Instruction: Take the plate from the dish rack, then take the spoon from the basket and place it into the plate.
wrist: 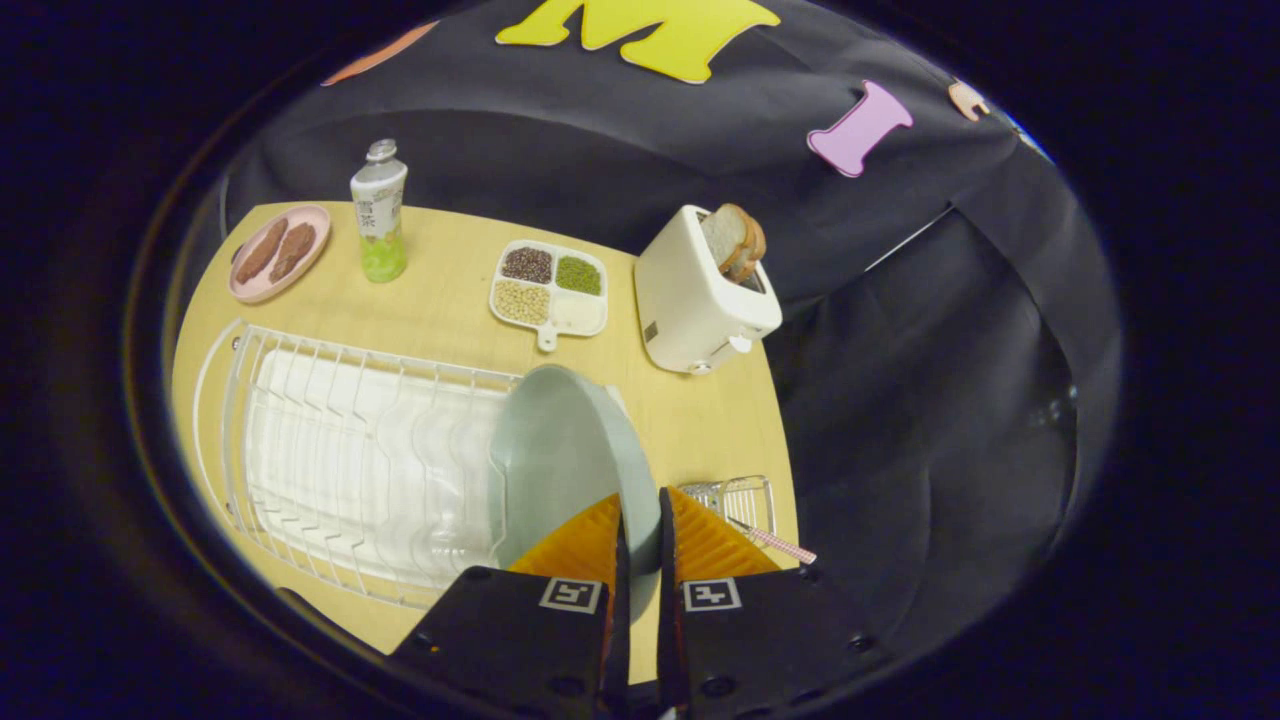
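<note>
- Gripper (pixel 640 520) clamped on the rim of the pale green plate (pixel 560 450), one orange finger (pixel 580 545) on each side of it.
- Plate held on edge, tilted, just above the right end of the white wire dish rack (pixel 350 450).
- Small wire basket (pixel 735 497) just right of the fingers, with the spoon (pixel 775 540) lying in it, checked handle sticking out toward the table edge.
- Farther on the wooden table (pixel 440 300): white toaster (pixel 700 295) with bread slices, divided tray of beans (pixel 550 288), green bottle (pixel 379 215), pink dish (pixel 278 252) with brown pieces.
</note>
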Action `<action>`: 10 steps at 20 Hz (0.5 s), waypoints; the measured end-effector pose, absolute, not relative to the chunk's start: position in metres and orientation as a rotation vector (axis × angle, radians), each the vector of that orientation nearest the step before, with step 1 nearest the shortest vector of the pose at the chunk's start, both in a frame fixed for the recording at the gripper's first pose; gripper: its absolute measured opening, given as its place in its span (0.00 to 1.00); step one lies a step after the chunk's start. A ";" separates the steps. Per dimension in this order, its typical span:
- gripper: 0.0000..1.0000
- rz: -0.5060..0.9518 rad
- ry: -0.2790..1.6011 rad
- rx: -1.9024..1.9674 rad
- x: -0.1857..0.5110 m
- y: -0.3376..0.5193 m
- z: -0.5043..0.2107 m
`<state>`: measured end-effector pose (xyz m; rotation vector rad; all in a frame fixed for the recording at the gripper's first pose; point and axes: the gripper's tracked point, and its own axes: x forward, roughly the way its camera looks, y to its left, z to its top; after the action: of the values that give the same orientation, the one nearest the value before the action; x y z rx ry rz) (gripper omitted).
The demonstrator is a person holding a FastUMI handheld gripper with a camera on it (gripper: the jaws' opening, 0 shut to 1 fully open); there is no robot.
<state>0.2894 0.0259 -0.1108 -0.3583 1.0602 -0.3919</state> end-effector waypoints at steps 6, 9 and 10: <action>0.16 -0.474 0.977 -0.341 0.274 0.016 -0.096; 0.16 -0.441 0.911 -0.282 0.256 0.009 -0.080; 0.16 -0.419 0.877 -0.265 0.250 0.010 -0.074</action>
<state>0.2498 0.0096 -0.0739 -0.2645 0.8768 -0.4187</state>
